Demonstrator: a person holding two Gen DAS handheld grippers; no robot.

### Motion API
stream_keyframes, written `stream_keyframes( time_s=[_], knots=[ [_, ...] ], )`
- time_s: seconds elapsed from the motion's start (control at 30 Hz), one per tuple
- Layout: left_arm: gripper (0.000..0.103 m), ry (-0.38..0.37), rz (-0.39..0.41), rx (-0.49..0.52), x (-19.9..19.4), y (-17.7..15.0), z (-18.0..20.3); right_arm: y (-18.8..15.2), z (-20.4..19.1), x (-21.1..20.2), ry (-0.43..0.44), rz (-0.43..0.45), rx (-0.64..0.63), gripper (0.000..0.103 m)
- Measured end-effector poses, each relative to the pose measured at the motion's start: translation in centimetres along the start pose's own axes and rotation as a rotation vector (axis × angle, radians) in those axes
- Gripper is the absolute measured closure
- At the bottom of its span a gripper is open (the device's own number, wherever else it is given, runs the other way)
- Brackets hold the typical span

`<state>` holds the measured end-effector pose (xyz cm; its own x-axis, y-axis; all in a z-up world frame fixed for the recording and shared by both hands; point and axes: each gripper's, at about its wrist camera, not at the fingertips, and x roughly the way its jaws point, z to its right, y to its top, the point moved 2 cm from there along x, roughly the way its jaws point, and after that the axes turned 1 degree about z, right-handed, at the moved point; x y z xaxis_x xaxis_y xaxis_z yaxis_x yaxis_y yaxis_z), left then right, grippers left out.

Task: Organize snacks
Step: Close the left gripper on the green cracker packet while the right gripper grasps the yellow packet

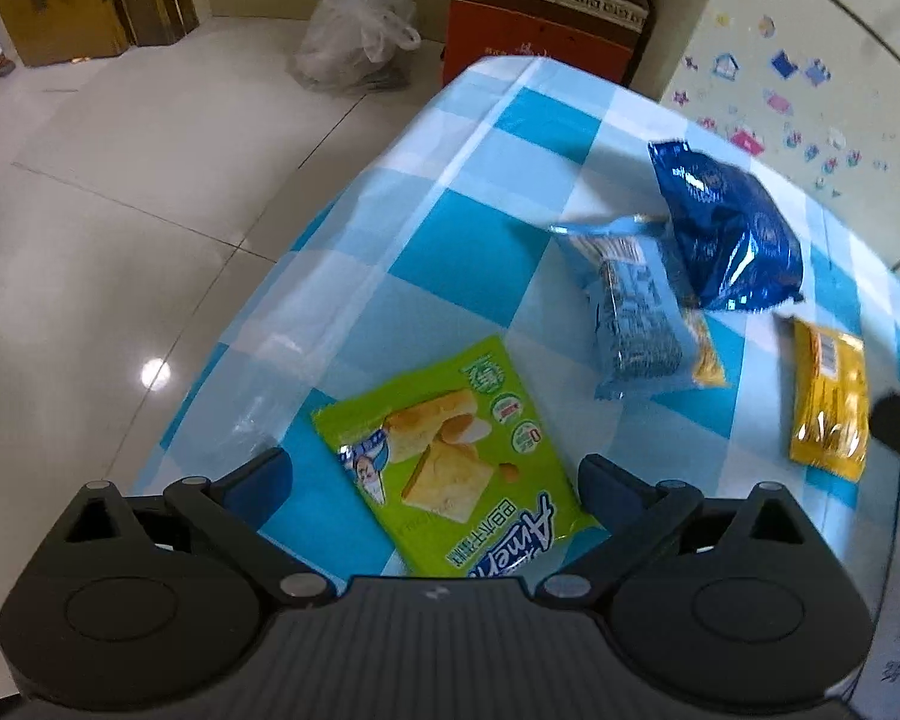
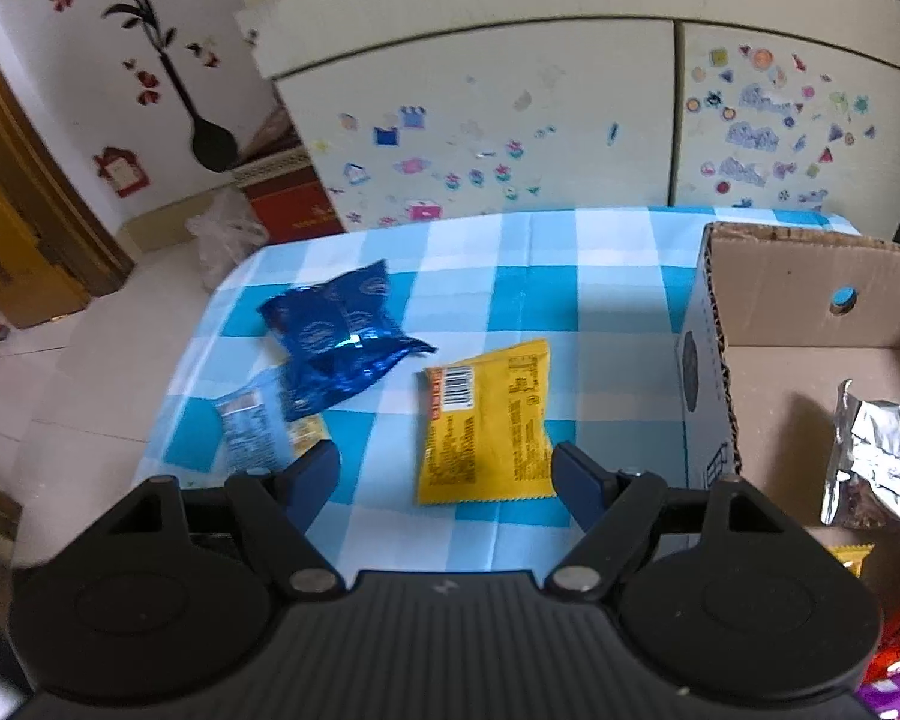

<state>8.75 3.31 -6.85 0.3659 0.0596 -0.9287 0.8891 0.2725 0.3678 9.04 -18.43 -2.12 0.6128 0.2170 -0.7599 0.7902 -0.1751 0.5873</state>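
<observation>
The checked blue-and-white table (image 2: 534,252) fills the middle of both views, and the open cardboard box (image 2: 714,324) stands at the right edge of the right wrist view, already holding a silver foil pack (image 2: 876,468); that box looks like the place the loose snacks should go. Four packets lie on the cloth: a dark blue bag (image 2: 336,330) left of centre, resting partly over a light blue packet (image 2: 252,426); a yellow packet (image 2: 486,426) at lower centre; and a green packet (image 1: 450,450) at the bottom centre of the left wrist view. The right gripper (image 2: 444,468) is spread wide with the yellow packet between its fingers, not yet pinched. The left gripper (image 1: 435,474) is likewise released, straddling the green packet. To grip well, I would lower each until both fingertips bracket a packet's edges, close on the flat body rather than a crinkly seam, then lift before swinging toward the box.
</observation>
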Motion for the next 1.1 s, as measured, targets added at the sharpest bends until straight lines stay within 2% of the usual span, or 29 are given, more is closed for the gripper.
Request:
stream_keyframes(
  time_s=[0.33, 0.83, 0.87, 1.0, 1.07, 1.1],
  knots=[
    [0.000, 0.017, -0.008, 0.009, -0.1, -0.2, 0.1, 0.0, -0.2, 3.9, -0.094, -0.038, -0.050, 0.025],
    [0.000, 0.020, -0.008, -0.001, 0.2, 0.0, 0.1, 0.0, -0.5, 6.2, -0.142, -0.022, -0.097, 0.025],
    [0.000, 0.019, -0.006, 0.001, 0.1, 0.0, 0.1, -0.1, -0.5, 6.2, -0.150, -0.020, -0.105, 0.026],
    [0.000, 0.015, 0.008, 0.012, 0.1, 0.0, 0.1, -0.2, -0.8, 6.1, -0.170, -0.001, -0.149, 0.042],
    [0.004, 0.010, 0.016, 0.013, -0.1, 0.0, 0.1, -0.2, -0.7, 6.0, -0.171, -0.002, -0.151, 0.045],
    [0.009, 0.009, 0.024, 0.012, -0.3, 0.0, 0.1, -0.3, -0.7, 6.0, -0.172, -0.001, -0.154, 0.047]
  ],
)
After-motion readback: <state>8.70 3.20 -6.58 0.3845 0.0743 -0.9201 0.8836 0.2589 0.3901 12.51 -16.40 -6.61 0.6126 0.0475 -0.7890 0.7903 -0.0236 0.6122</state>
